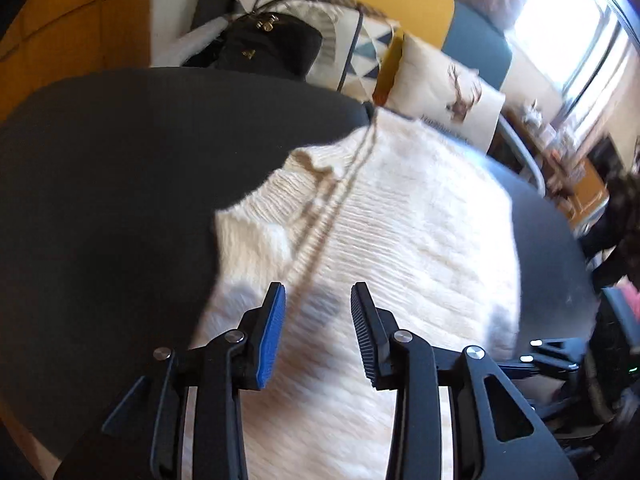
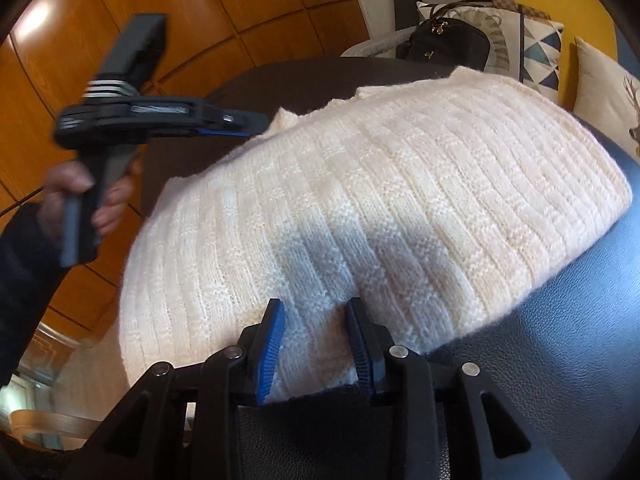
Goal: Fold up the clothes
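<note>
Hand-held gripper (image 2: 316,344) — cream sweater (image 2: 380,200) between jaws

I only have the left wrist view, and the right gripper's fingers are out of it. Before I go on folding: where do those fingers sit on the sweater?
Observer: The right gripper straddles the cream sweater's near edge; knit fills the gap between its pads.
Operator: Is it gripping?
Observer: I cannot tell whether the pads press, but a crease in the knit rises from one finger.
Operator: And the left gripper, seen from there?
Observer: The left gripper hovers side-on near the sweater's far left corner, above the dark table.
</note>
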Tool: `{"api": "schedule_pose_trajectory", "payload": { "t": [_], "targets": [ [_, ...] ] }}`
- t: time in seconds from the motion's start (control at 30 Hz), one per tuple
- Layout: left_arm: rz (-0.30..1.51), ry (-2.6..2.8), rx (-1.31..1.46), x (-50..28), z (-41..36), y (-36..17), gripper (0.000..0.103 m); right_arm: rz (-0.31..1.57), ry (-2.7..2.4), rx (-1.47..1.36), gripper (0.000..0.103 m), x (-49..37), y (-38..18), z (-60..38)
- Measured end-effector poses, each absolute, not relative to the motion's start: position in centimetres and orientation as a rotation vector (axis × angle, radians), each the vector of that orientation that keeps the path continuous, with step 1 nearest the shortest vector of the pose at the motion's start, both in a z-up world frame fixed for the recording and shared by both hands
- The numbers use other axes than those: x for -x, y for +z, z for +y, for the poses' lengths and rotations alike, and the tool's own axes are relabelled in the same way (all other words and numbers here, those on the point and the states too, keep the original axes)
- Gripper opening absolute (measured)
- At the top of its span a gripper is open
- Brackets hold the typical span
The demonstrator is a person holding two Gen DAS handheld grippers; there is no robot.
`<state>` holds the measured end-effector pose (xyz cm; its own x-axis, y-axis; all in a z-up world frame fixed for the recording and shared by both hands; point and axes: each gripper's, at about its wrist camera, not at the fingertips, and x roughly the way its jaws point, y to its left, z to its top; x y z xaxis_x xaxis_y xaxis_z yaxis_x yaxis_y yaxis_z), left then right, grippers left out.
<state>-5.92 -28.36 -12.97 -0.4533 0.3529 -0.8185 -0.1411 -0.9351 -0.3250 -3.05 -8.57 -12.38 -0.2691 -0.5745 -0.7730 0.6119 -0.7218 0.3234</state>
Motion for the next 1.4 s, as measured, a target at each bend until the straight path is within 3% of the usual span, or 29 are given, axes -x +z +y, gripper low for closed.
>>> {"api": "schedule_pose_trajectory", "payload": {
  "t": [0.2, 0.23, 0.27, 0.3, 0.4, 0.53, 0.67, 0.8, 0.9, 1.07, 1.4],
  "targets": [
    [-0.316, 2.28, 1.474, 7.3, -29.1, -14.6, 0.037, 0.062, -2.028, -1.208, 0.032, 1.6, -10.6, -8.2],
    [-0.281, 2.288, 1.456, 7.1, -28.9, -14.3, 0.032, 0.069, -2.03, -1.203, 0.032, 1.4, -10.6, -8.2],
    [-0.232, 2.303, 1.434, 6.9, -28.6, -14.0, 0.014, 0.081, -2.034, -1.194, 0.032, 1.4, -10.6, -8.4],
    [-0.192, 2.301, 1.415, 6.5, -28.2, -13.7, 0.01, 0.097, -2.037, -1.185, 0.032, 1.3, -10.6, -8.5],
    [-0.069, 2.315, 1.406, 6.0, -27.0, -13.8, 0.007, 0.121, -2.045, -1.177, 0.032, 1.1, -10.6, -8.7],
    [-0.096, 2.392, 1.355, 6.0, -27.5, -12.8, 0.004, 0.145, -2.053, -1.2, 0.032, 0.9, -10.3, -8.9],
    [-0.033, 2.474, 1.298, 5.6, -27.7, -11.2, 0.004, 0.168, -2.081, -1.249, 0.032, 1.4, -9.8, -9.8],
    [0.054, 2.445, 1.469, 6.9, -27.4, -14.2, 0.005, 0.213, -2.098, -1.246, 0.033, 0.9, -9.8, -10.3],
    [0.014, 2.46, 1.475, 7.0, -27.4, -14.5, 0.006, 0.218, -2.102, -1.249, 0.034, 0.6, -9.9, -10.3],
    [-0.034, 2.446, 1.497, 6.7, -28.7, -13.6, 0.018, 0.218, -2.104, -1.262, 0.035, 0.5, -9.8, -10.3],
    [-0.159, 2.276, 1.511, 7.0, -30.3, -14.6, 0.028, 0.123, -2.075, -1.287, 0.035, 0.4, -9.4, -8.8]
  ]
}}
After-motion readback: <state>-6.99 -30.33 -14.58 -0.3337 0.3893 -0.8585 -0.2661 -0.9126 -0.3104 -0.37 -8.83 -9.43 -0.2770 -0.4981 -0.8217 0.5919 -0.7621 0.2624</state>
